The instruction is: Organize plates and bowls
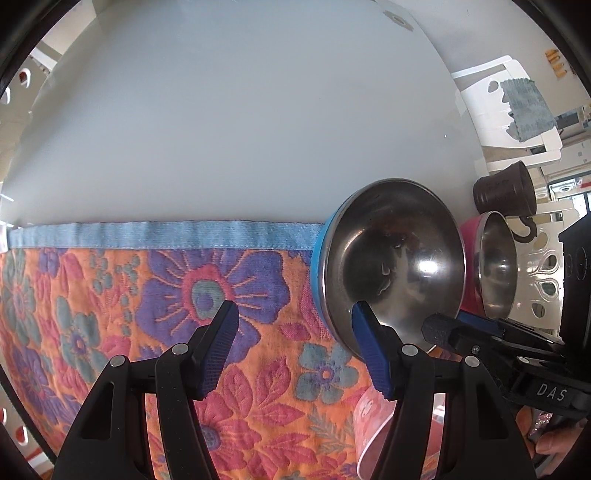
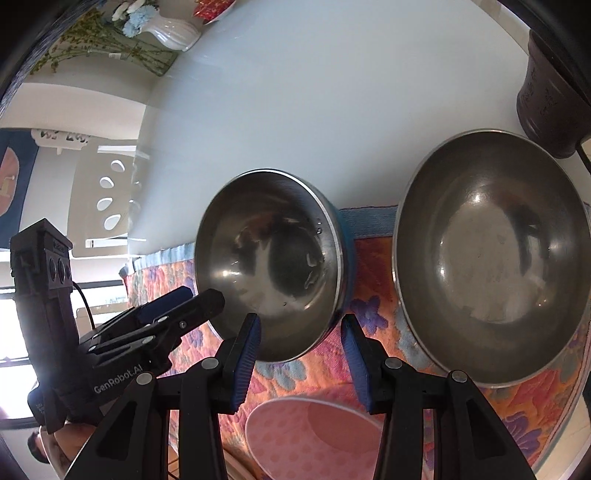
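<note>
A steel bowl with a blue outside (image 1: pixel 391 258) (image 2: pixel 269 262) stands on the floral cloth (image 1: pixel 147 295). A second steel bowl with a pink outside (image 1: pixel 495 262) (image 2: pixel 491 266) stands to its right. A pink paper bowl (image 2: pixel 314 435) (image 1: pixel 373 417) lies near the front edge. My left gripper (image 1: pixel 295 332) is open and empty over the cloth, its right finger at the blue bowl's near rim. My right gripper (image 2: pixel 301 339) is open and empty, its fingers just in front of the blue bowl.
A dark brown mug (image 1: pixel 506 192) (image 2: pixel 550 96) stands behind the bowls on the white table (image 1: pixel 240 129). A white vase with flowers (image 2: pixel 162 29) stands at the far corner. White chairs (image 1: pixel 517 110) stand beyond the table edge.
</note>
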### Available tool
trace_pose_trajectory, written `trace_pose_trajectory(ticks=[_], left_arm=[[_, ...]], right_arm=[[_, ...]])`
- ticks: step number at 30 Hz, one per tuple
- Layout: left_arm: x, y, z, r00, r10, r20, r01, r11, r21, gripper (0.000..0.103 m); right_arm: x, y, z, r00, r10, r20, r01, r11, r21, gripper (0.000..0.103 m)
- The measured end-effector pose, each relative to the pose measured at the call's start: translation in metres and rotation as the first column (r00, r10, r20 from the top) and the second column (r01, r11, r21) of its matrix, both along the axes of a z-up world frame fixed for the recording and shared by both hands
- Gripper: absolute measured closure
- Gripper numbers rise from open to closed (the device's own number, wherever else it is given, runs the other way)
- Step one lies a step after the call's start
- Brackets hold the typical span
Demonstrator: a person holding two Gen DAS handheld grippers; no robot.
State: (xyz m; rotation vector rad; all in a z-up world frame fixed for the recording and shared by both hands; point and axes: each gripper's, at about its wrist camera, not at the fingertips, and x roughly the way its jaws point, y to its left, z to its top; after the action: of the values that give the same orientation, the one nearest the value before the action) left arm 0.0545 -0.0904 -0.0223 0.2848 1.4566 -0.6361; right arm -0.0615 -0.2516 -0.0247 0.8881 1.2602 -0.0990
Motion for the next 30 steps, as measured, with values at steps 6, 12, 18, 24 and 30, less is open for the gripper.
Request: trace_pose_trajectory(ticks=[6, 12, 18, 24, 30], left_arm=[[-0.002, -0.010, -0.011, 1.000, 0.002, -0.008, -0.002, 1.000, -0.005, 0.042], [-0.002, -0.017, -0.018, 1.000, 0.013, -0.012, -0.014, 1.000, -0.021, 0.043], [-0.002, -0.011, -0.016, 1.000, 0.013, -0.020, -0.015, 0.997, -0.075, 0.078], [-0.004, -0.012, -0.012, 1.000, 0.017, 0.006, -0.016, 0.995, -0.099, 0.089], [-0.004, -0.011, -0.009, 1.000, 0.010, 0.022, -0.008, 0.996, -0.091, 0.089]], right_arm=[[0.001, -0.003, -0.008, 1.000, -0.018, -0.002, 0.018, 1.000, -0.009, 0.060], [0.002, -0.004, -0.009, 1.000, -0.020, 0.008, 0.020, 0.999, -0.034, 0.060], [0.003, -0.003, -0.009, 1.000, -0.010, 0.011, 0.011, 0.999, -0.052, 0.062], [0.008, 0.001, -0.010, 1.000, 0.016, -0.017, -0.018, 0.995, -0.100, 0.070], [0.008, -0.003, -0.012, 1.000, 0.013, -0.018, -0.015, 0.992, -0.126, 0.083]])
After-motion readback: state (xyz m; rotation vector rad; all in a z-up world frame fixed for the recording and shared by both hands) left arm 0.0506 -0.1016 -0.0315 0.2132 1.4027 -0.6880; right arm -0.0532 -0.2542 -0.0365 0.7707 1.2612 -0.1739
